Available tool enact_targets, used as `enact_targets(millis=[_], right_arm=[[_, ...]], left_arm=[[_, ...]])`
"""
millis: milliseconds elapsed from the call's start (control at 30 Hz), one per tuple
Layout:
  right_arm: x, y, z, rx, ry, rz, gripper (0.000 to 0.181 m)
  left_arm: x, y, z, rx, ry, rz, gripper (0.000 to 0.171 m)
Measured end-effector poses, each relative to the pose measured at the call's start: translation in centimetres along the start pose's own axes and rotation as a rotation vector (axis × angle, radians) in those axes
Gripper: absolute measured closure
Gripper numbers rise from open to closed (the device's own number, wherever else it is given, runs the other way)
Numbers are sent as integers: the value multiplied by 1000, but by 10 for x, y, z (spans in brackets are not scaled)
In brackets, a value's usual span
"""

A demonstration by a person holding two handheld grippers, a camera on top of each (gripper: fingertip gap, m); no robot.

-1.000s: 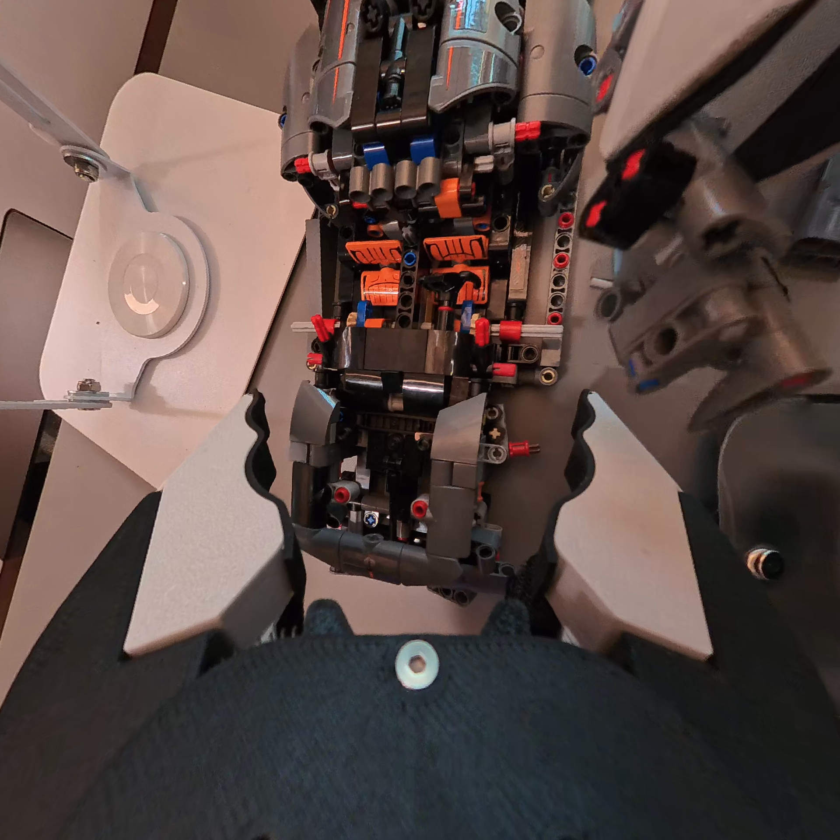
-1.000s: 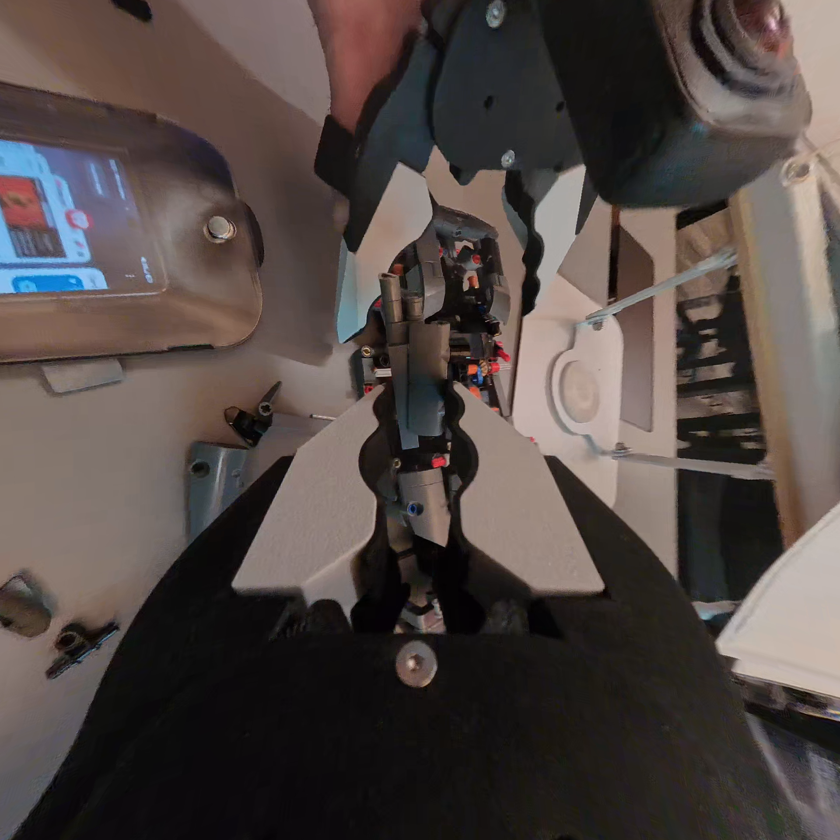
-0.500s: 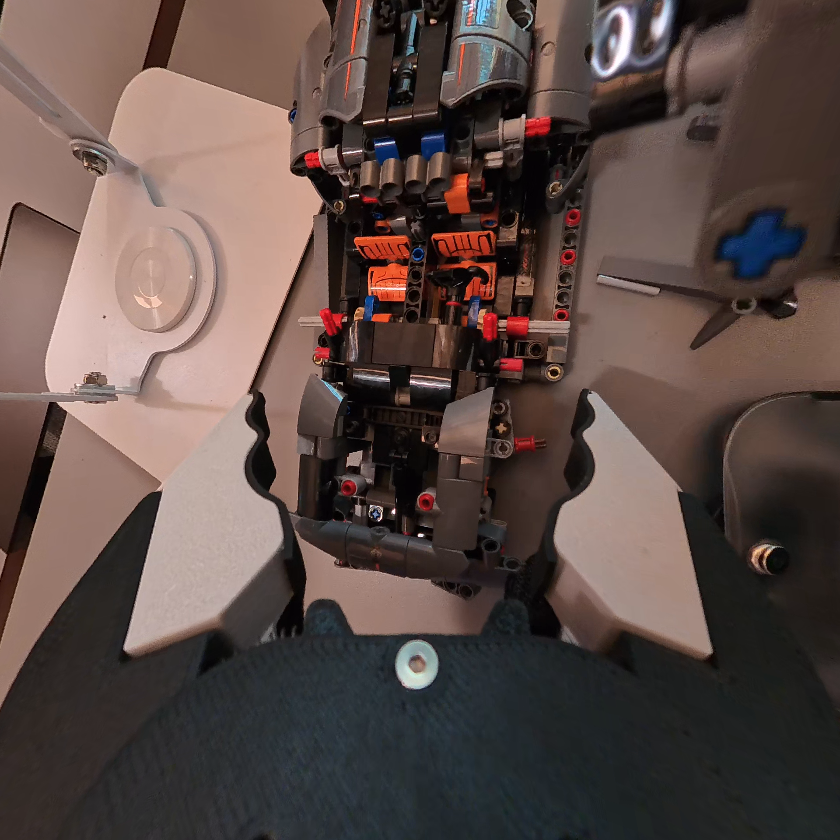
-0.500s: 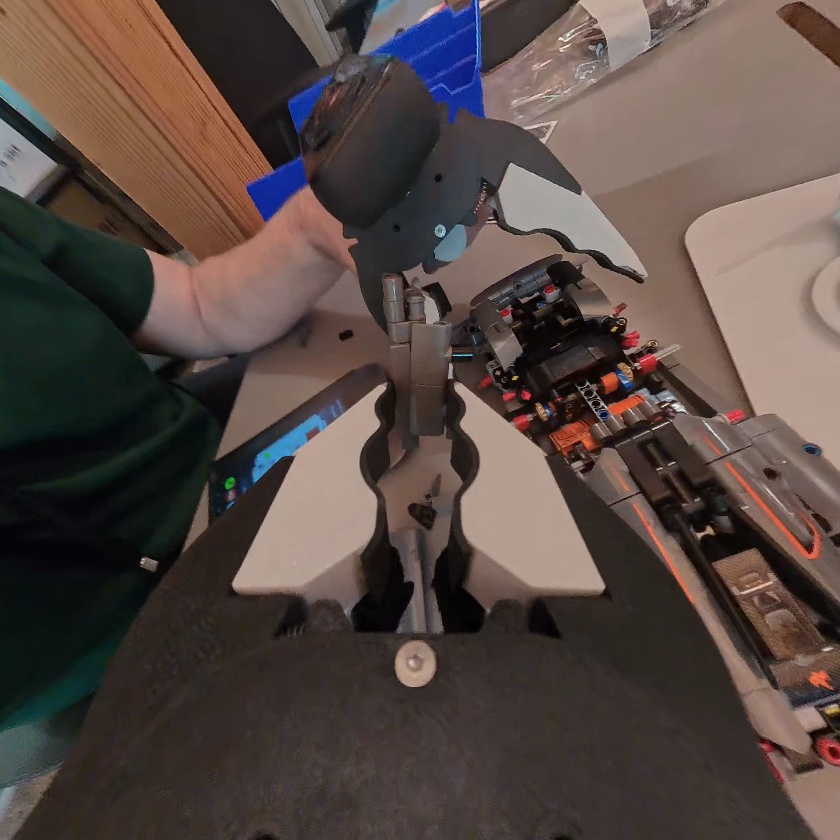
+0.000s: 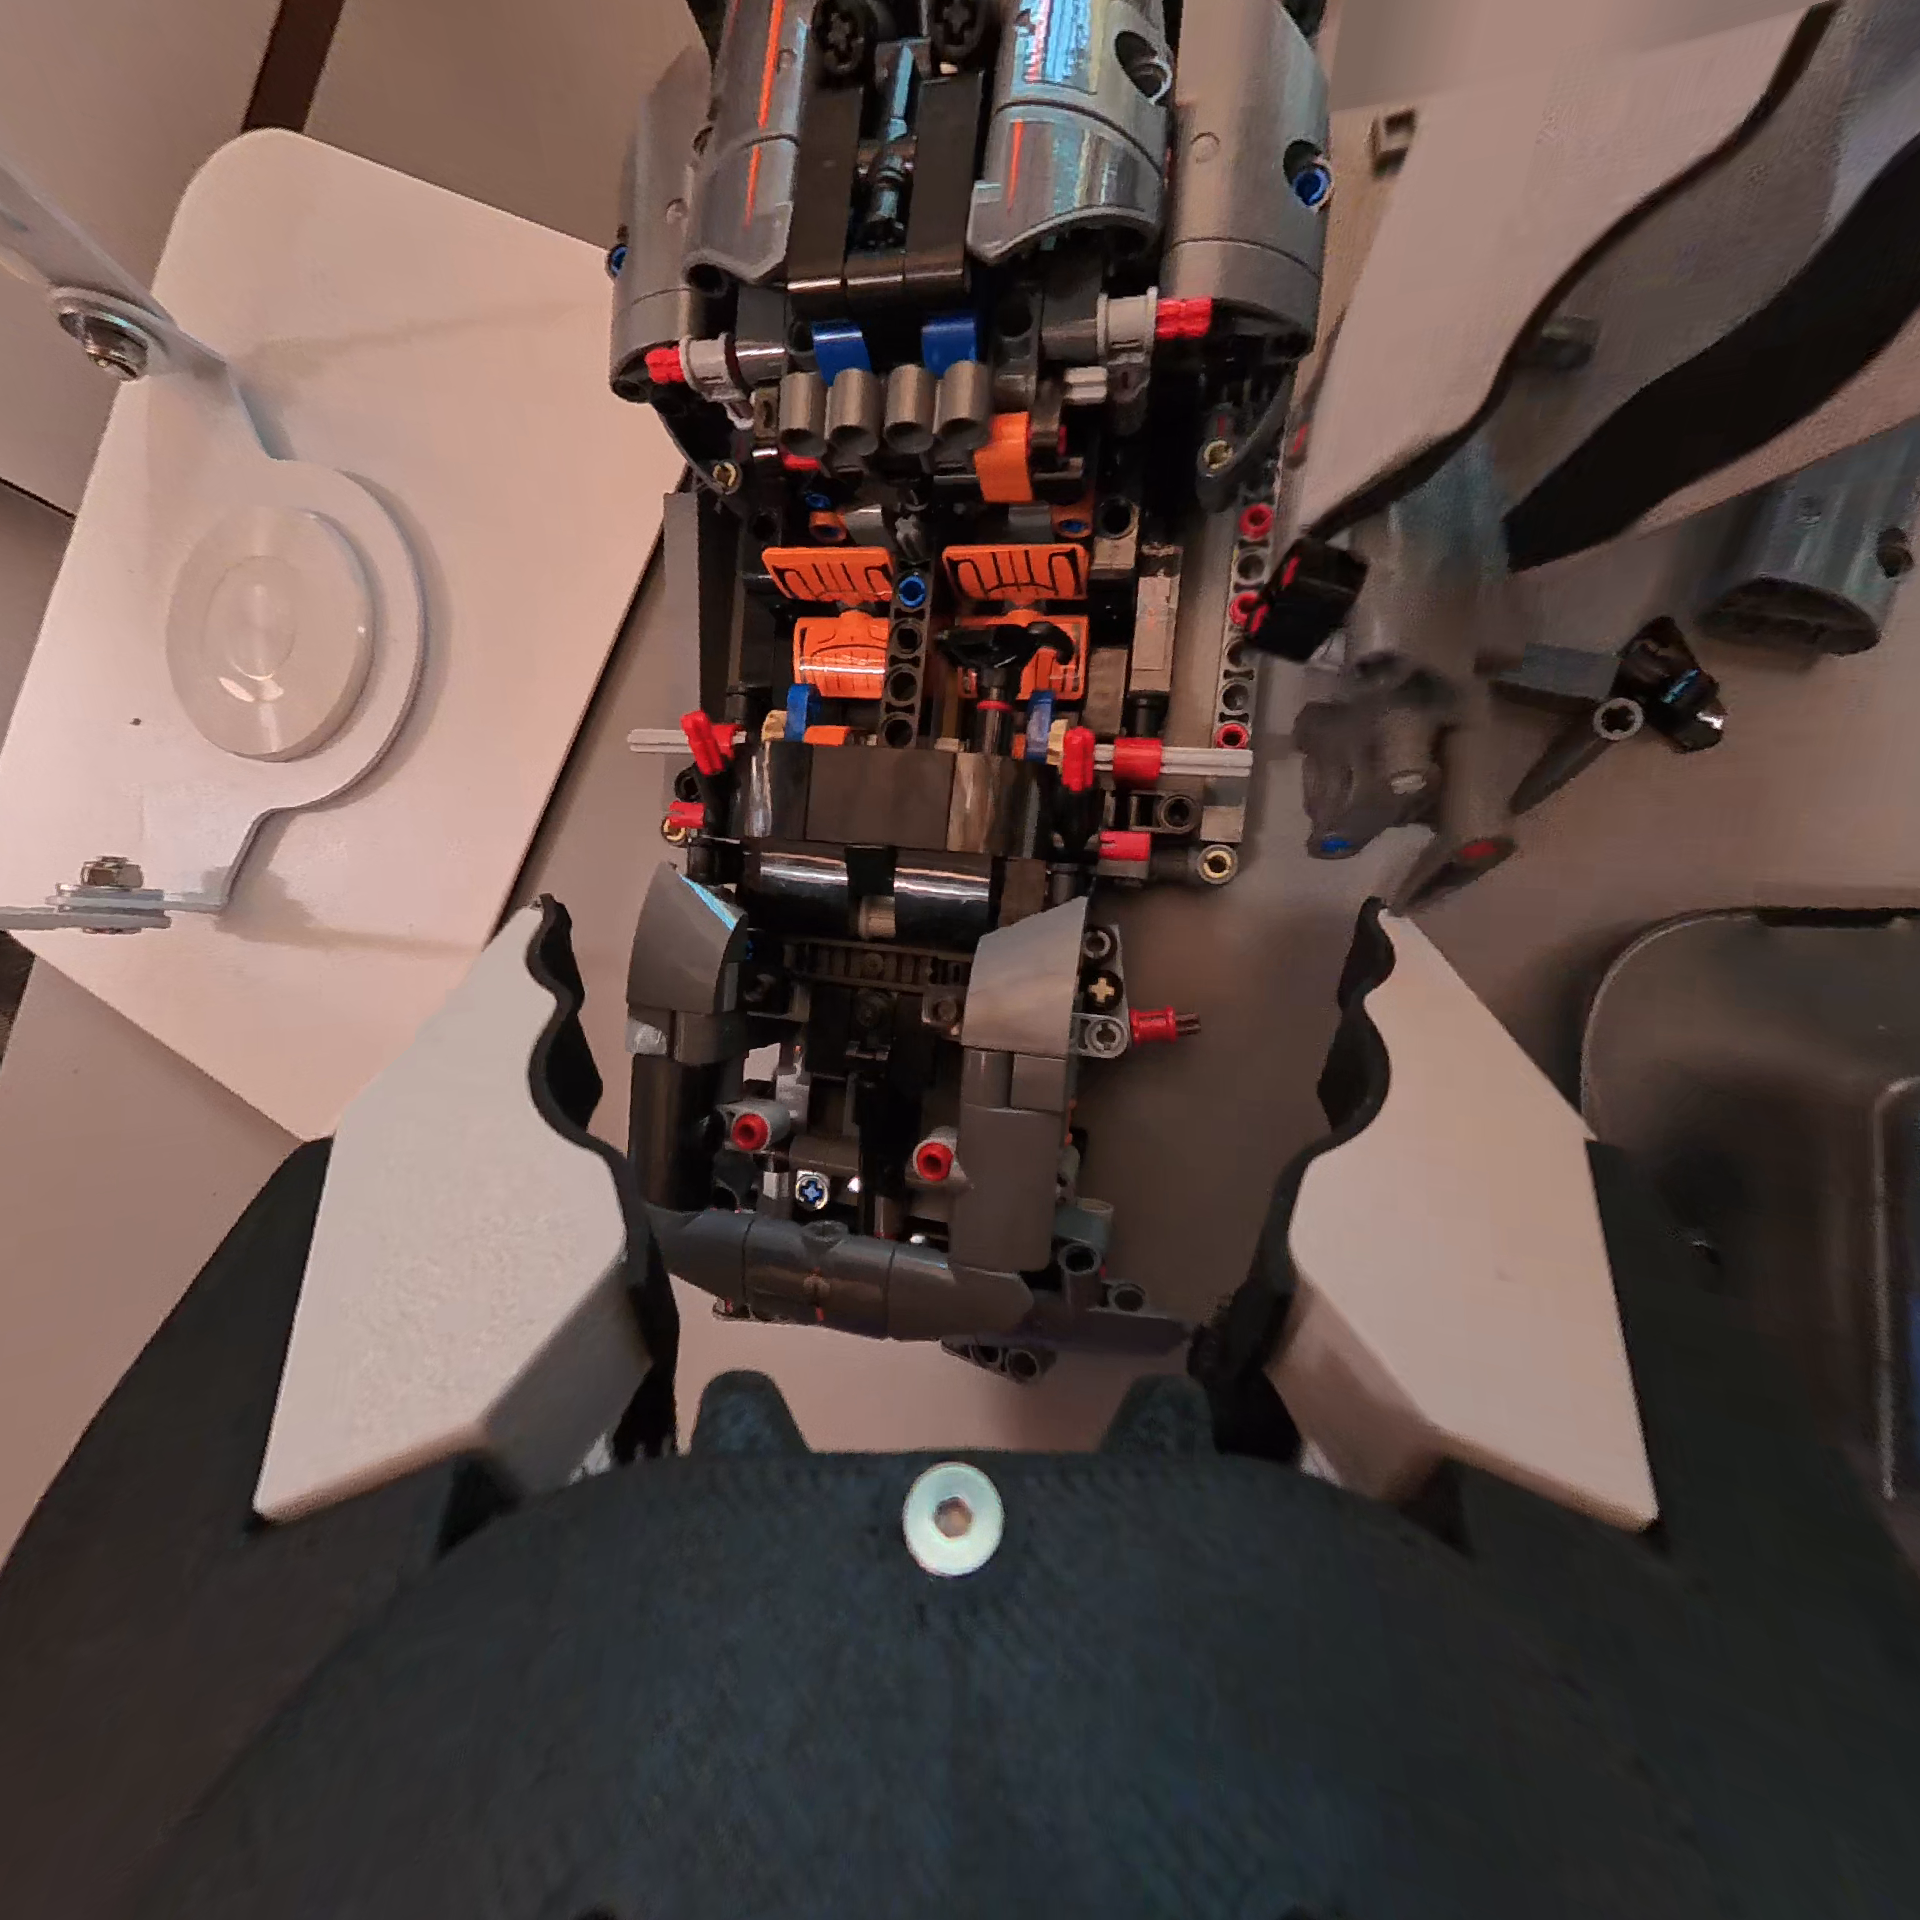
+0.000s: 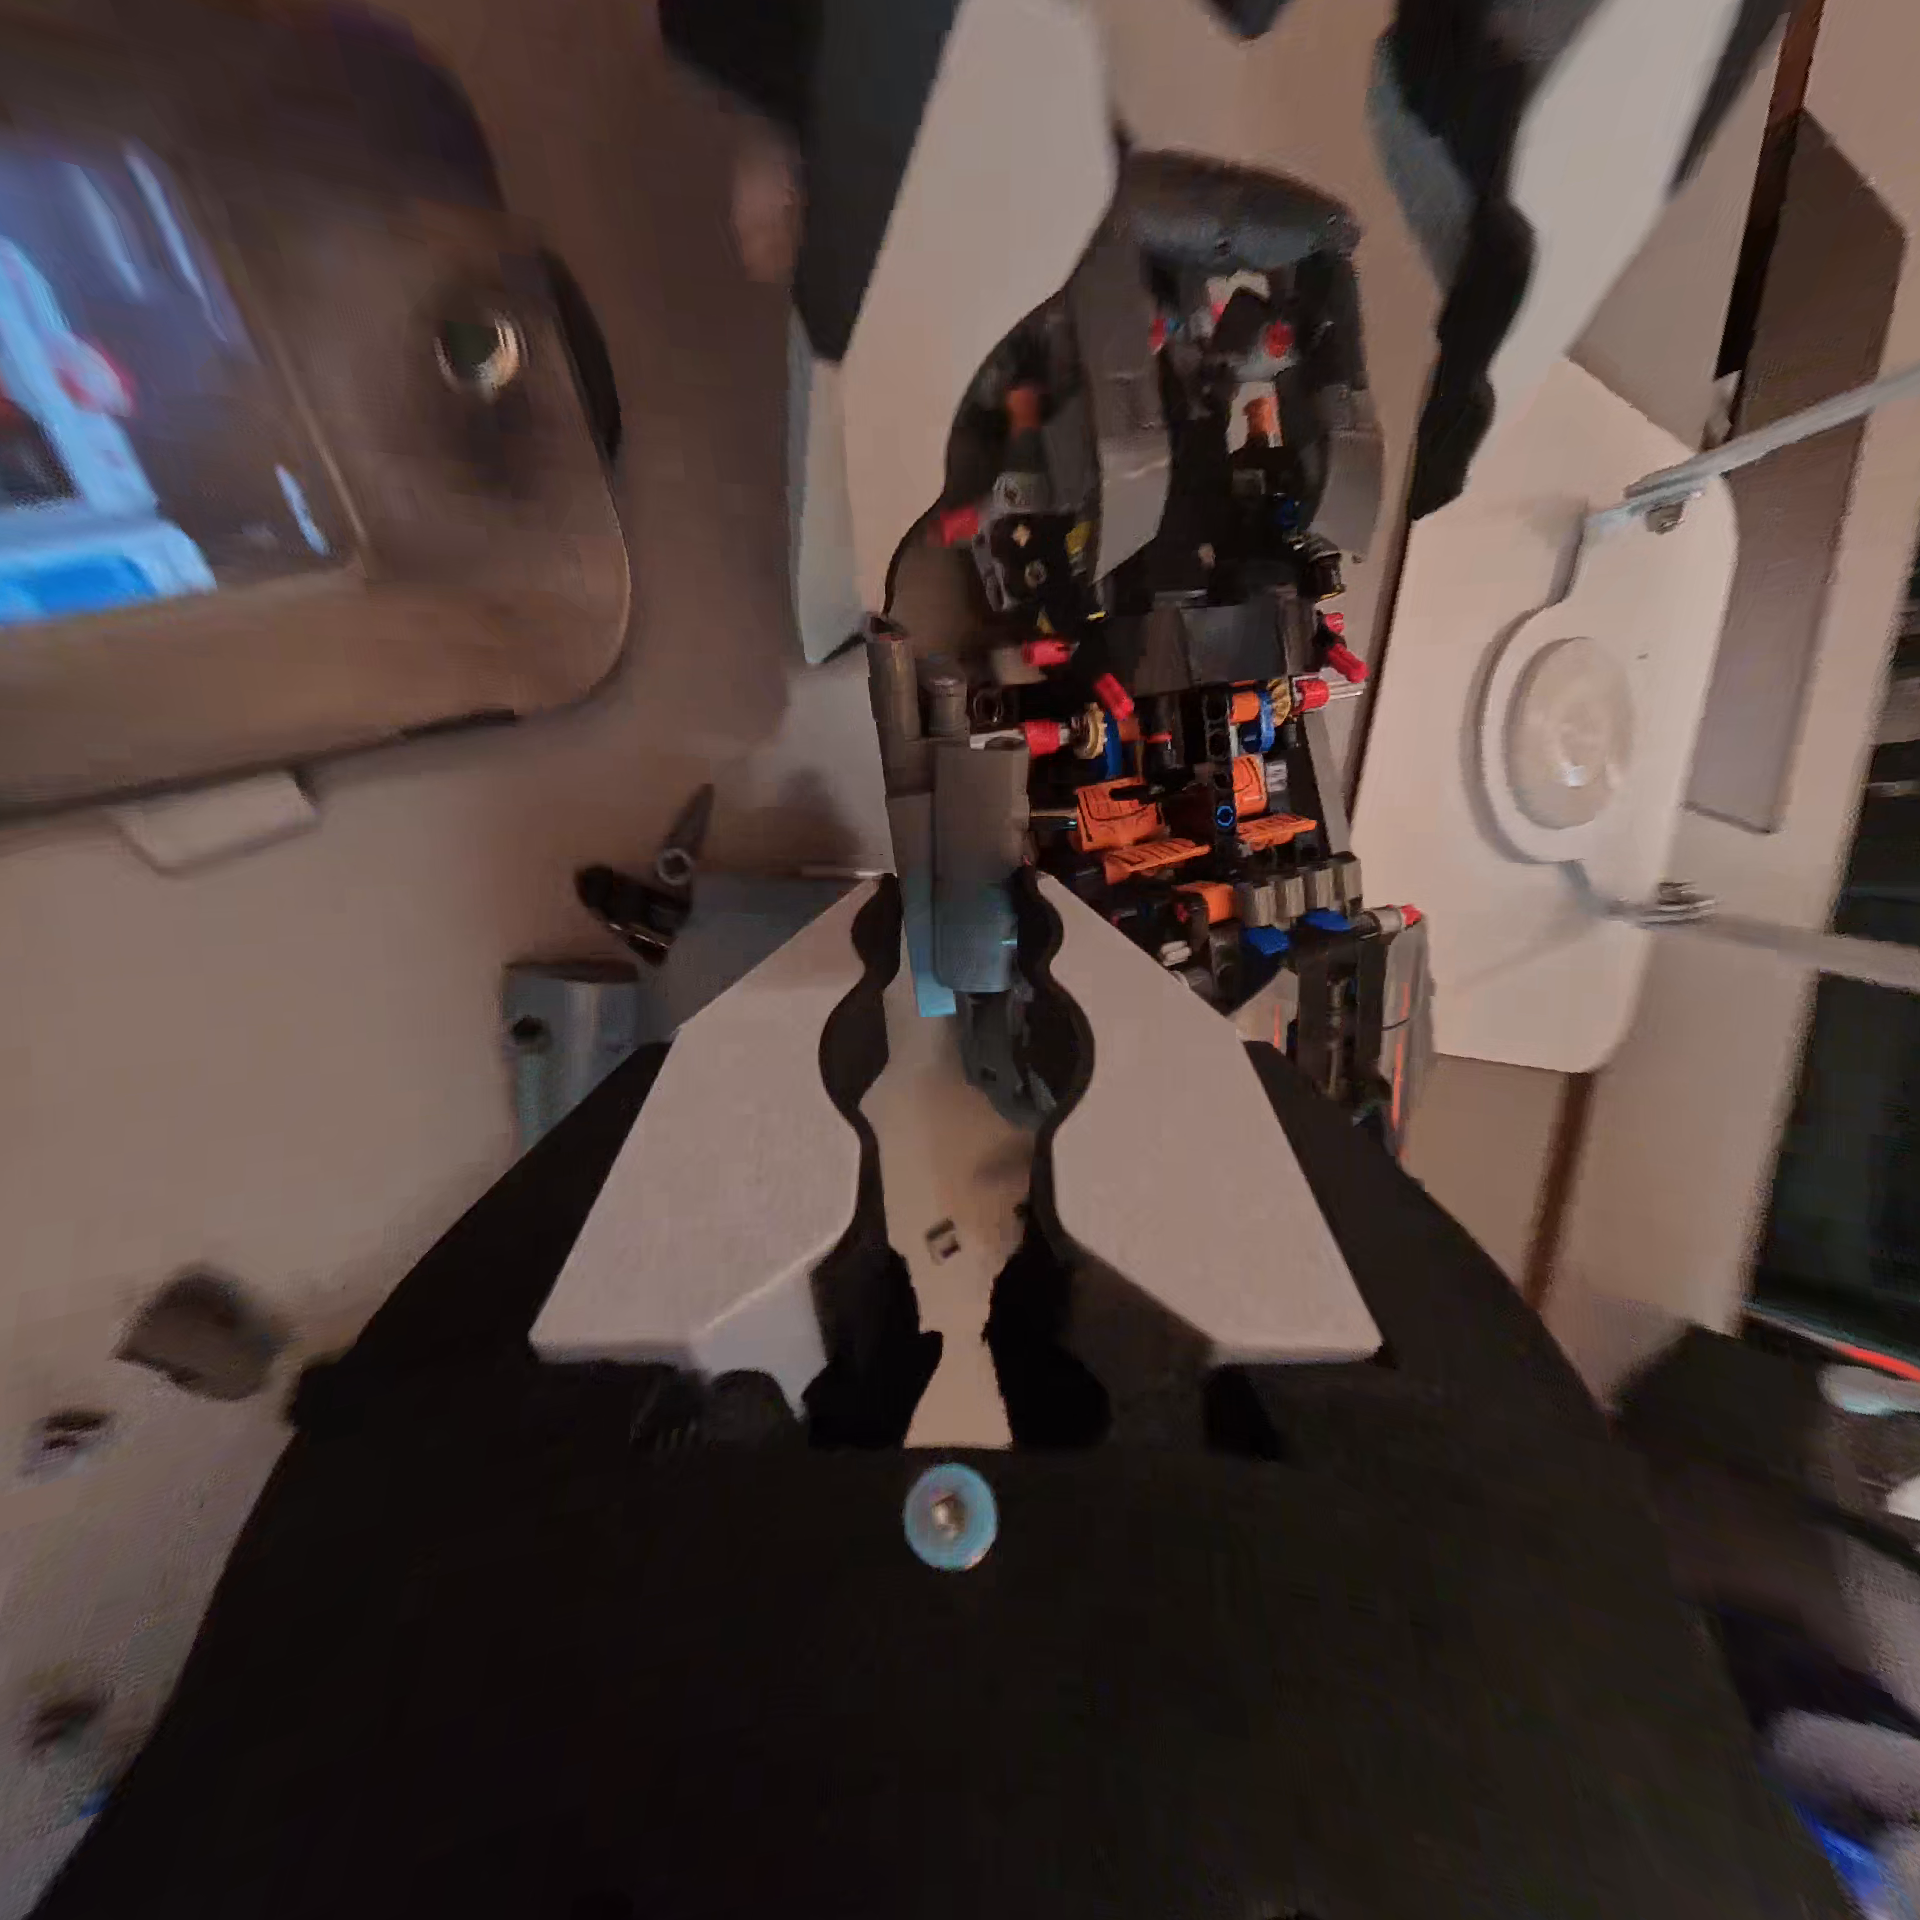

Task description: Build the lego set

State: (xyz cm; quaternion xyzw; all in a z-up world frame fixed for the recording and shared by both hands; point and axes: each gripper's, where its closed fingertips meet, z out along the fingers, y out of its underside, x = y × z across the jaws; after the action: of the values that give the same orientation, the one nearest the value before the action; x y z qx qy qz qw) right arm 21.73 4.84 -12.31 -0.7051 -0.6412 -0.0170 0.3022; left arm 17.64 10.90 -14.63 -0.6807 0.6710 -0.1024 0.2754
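The half-built lego car (image 5: 935,727), dark grey with orange seats and red pins, lies lengthwise on the grey mat. My left gripper (image 5: 956,935) is open and its jaws stand either side of the car's near end. My right gripper (image 6: 966,894) is shut on a grey lego sub-assembly (image 6: 951,821) and holds it upright beside the car (image 6: 1195,675). In the left wrist view that gripper (image 5: 1475,468) is blurred at the car's right flank, with the sub-assembly (image 5: 1371,727) below it. The left gripper's fingers (image 6: 977,260) show at the top of the right wrist view.
A white stand with a round lens (image 5: 281,644) is left of the car. A tablet in a dark case (image 6: 156,416) lies on the other side. Loose black and grey pieces (image 5: 1621,707) and a grey panel (image 6: 561,1018) lie near it.
My right gripper has swung round with the grey sub-assembly and come down beside the car's right flank. My left gripper has stayed open around the car's end.
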Motion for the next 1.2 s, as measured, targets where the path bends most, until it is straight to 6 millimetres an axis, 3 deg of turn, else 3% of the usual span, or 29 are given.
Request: enact_targets(millis=[100, 333, 667, 1200], right_arm=[[-3, 7, 9, -85, 79, -146, 161], [1, 5, 7, -128, 170, -218, 161], [2, 15, 13, -201, 181, -222, 161], [4, 15, 11, -215, 185, -191, 161]], left_arm=[[3, 0, 3, -6, 10, 3, 30], [2, 1, -2, -1, 13, -2, 28], [6, -3, 3, -13, 0, 23, 22], [-2, -5, 8, -26, -67, 8, 28]])
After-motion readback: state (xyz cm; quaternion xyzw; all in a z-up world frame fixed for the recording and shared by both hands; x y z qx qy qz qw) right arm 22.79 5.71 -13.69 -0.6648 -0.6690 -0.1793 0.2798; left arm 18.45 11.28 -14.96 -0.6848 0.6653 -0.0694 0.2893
